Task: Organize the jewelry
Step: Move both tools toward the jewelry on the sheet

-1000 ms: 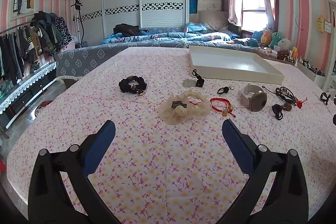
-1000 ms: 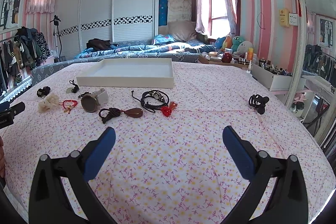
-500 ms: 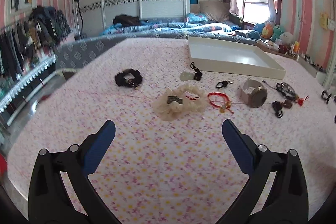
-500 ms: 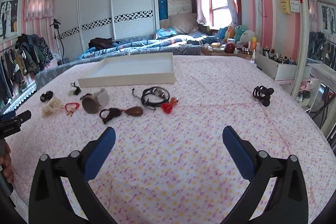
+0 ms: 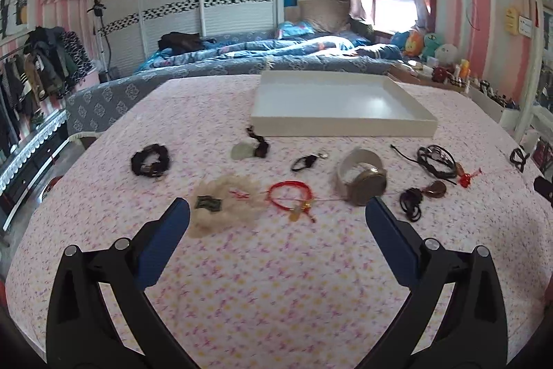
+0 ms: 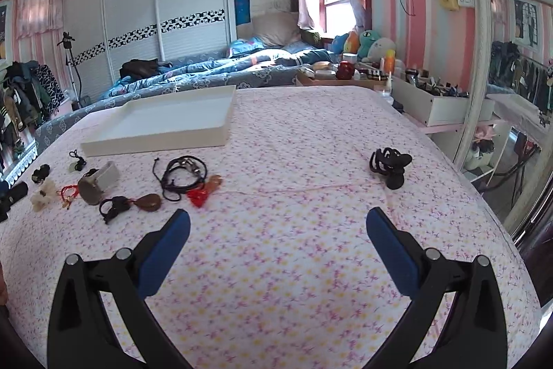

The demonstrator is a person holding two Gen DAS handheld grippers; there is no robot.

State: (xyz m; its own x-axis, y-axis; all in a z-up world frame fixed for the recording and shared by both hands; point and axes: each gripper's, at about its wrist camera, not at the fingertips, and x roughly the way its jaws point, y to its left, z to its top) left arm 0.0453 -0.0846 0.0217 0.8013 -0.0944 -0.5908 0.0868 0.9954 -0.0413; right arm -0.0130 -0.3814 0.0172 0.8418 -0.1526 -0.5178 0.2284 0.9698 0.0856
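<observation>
None of the jewelry has yet been placed in the white tray (image 5: pixel 340 106), which is seen bare at the far side of the floral tablecloth (image 5: pixel 276 282), so the whole task is judged to remain. From left to right, a black scrunchie (image 5: pixel 151 159), a cream lace flower piece (image 5: pixel 224 204), a pale pendant on a dark cord (image 5: pixel 249 148), a red string bracelet (image 5: pixel 290 196), a small black clasp (image 5: pixel 306 160), a grey watch (image 5: pixel 361 177), a brown pendant (image 5: pixel 433 188) and a coil of black cord (image 5: pixel 436 160) are laid out well short of the tray. A black hair claw (image 6: pixel 390 163) is set far apart to the right. The left gripper (image 5: pixel 276 220) and right gripper (image 6: pixel 278 223) are both held spread wide with nothing between the fingers. Nothing is seen blocking the tray, though the cords lie tangled close together.
</observation>
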